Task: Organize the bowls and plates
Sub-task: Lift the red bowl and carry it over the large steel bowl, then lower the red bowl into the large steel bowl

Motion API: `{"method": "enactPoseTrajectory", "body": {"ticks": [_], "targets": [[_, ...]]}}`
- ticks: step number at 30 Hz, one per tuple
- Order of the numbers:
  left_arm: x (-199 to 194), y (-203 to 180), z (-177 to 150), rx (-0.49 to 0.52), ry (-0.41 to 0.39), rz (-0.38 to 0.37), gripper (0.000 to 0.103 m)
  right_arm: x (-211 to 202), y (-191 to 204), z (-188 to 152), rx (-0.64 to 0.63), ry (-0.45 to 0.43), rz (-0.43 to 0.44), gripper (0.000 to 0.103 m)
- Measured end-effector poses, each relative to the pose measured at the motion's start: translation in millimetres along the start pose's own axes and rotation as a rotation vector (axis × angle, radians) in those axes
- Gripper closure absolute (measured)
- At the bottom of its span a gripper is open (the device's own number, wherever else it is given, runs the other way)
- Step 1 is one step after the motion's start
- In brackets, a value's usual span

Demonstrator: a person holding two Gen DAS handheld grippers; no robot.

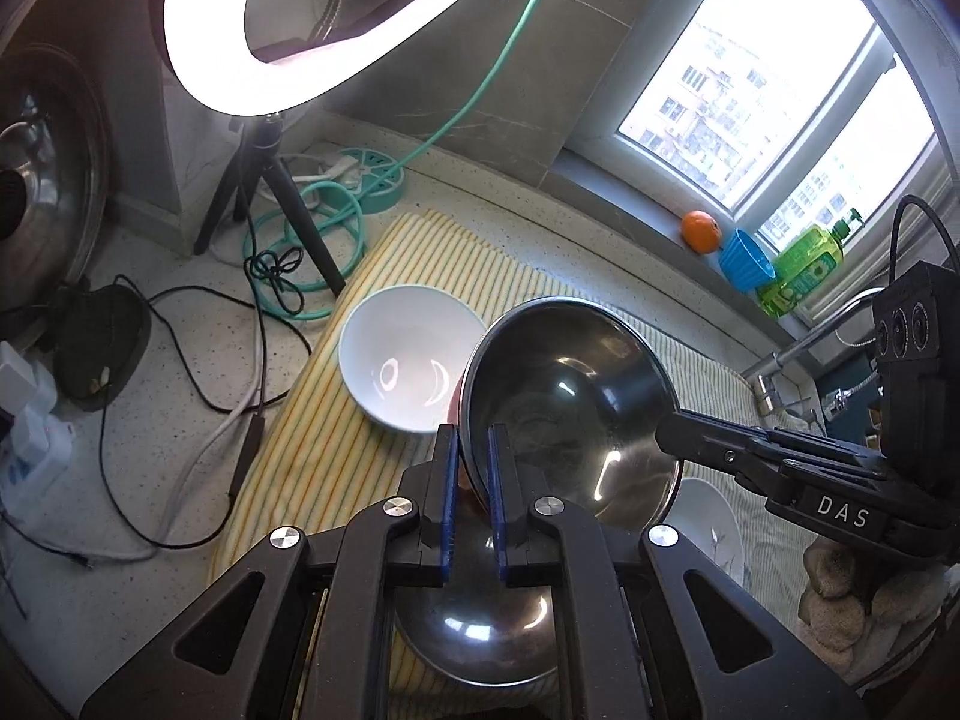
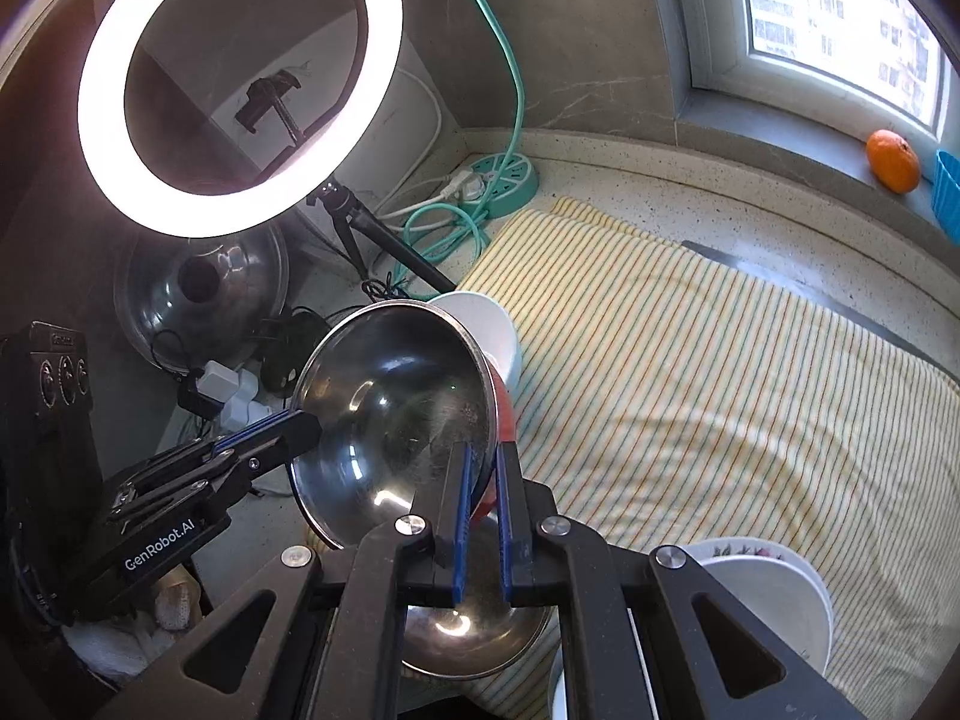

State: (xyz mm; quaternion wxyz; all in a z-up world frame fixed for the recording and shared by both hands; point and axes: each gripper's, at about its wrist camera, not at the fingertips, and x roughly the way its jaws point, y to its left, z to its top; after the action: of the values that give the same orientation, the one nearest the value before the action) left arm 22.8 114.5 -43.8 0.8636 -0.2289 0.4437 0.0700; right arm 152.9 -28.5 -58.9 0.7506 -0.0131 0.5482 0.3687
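Note:
A steel bowl [image 1: 570,396] [image 2: 390,408] hangs tilted above the striped towel [image 1: 336,450] [image 2: 690,390], with a red surface showing behind its rim. My left gripper [image 1: 471,438] [image 2: 300,426] is shut on one side of the rim. On the opposite side, my right gripper [image 2: 483,456] [image 1: 672,426] is shut on the rim as well. A second steel bowl [image 1: 474,630] [image 2: 474,630] rests on the towel beneath. A white bowl [image 1: 414,354] [image 2: 486,318] stands on the towel just beyond. White plates [image 2: 774,588] [image 1: 714,528] lie at the towel's near right.
A ring light [image 1: 198,30] on a tripod [image 1: 282,192], a teal power strip [image 1: 366,174] and tangled cables [image 1: 180,360] crowd the counter's left. A steel lid [image 2: 204,288] leans there. An orange [image 1: 701,231], a blue cup [image 1: 744,258] and a green bottle [image 1: 807,267] sit on the sill.

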Motion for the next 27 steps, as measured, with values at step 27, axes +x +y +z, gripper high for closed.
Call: {"method": "enactPoseTrajectory", "body": {"ticks": [27], "targets": [[26.9,18.5,-57.5,0.048,0.174,0.003,0.095,46.5,0.2,-77.1,0.052,0.103,-0.092,0.095]]}}
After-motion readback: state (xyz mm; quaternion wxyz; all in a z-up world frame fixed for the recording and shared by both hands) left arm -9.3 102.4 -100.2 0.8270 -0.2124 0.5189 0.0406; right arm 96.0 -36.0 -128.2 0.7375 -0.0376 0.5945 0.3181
